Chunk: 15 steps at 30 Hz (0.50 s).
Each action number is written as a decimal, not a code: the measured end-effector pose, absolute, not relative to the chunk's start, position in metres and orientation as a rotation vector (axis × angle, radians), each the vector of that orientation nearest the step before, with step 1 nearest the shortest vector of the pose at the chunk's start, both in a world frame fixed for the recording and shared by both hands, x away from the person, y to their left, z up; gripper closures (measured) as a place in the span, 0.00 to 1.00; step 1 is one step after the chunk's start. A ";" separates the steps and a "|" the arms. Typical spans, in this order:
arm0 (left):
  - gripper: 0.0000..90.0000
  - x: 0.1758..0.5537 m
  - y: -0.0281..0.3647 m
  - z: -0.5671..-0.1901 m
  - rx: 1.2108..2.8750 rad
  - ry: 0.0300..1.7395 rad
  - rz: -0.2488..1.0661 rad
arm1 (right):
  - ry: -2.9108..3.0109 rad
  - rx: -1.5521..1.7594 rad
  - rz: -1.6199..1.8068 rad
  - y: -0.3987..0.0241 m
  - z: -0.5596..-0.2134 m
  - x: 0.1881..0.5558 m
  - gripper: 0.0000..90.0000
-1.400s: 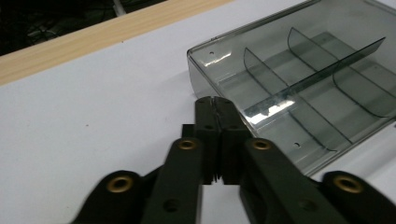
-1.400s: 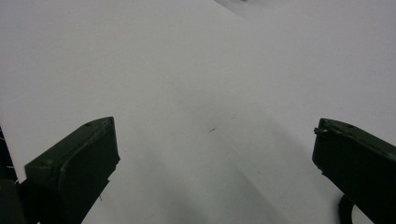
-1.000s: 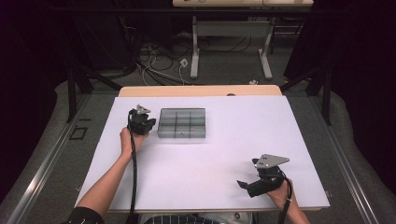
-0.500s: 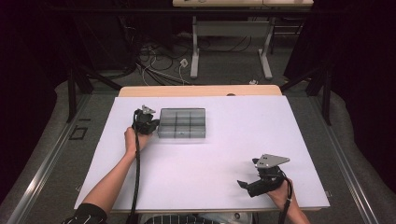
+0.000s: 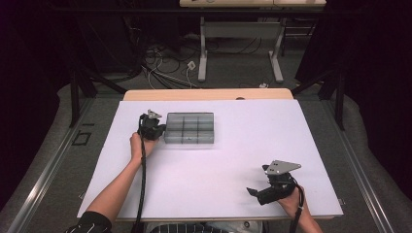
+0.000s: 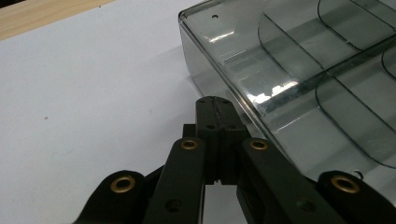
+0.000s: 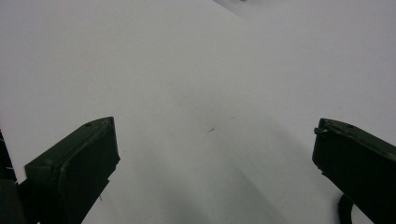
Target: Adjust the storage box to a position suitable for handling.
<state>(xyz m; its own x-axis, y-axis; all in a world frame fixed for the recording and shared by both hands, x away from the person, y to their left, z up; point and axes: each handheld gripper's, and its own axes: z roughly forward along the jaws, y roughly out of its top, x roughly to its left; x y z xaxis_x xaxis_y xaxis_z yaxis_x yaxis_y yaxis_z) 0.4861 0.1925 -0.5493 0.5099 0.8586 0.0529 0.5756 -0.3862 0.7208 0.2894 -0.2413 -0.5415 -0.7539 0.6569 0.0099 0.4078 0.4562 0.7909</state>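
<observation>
Your left tool [image 5: 160, 130], jaws pressed together with nothing between them, sits at the box's [image 5: 189, 128] 9 o'clock wall. The box lies at 11 o'clock on the table [image 5: 233, 160]. Your right tool [image 5: 252, 191], jaws wide apart, rests at 5 o'clock.

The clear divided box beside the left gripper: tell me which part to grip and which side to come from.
Probably the short end wall of the clear divided box nearest the left gripper, coming from that side with jaws opened over the rim. The thin upright wall suits a pinch; the box itself looks too wide. Those jaws are shut now, tips at the wall's foot.
</observation>
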 end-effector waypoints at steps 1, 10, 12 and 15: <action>1.00 0.486 0.193 -0.549 2.105 1.166 0.568 | 2.412 0.911 1.189 -0.241 -0.541 0.289 0.00; 1.00 0.486 0.188 -0.549 2.106 1.147 0.552 | 2.413 0.913 1.189 -0.241 -0.542 0.289 0.00; 1.00 0.485 0.183 -0.549 2.110 1.134 0.557 | 2.413 0.912 1.188 -0.241 -0.541 0.289 0.00; 1.00 0.485 0.175 -0.548 2.122 1.117 0.545 | 2.412 0.910 1.186 -0.241 -0.541 0.289 0.00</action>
<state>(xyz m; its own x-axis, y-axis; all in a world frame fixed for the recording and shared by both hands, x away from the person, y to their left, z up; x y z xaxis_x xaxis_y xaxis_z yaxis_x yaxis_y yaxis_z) 0.4854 0.1748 -0.5484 0.5461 0.8360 0.0535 0.5566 -0.4098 0.7227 0.2892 -0.2414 -0.5413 -0.7531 0.6578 0.0074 0.4073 0.4574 0.7905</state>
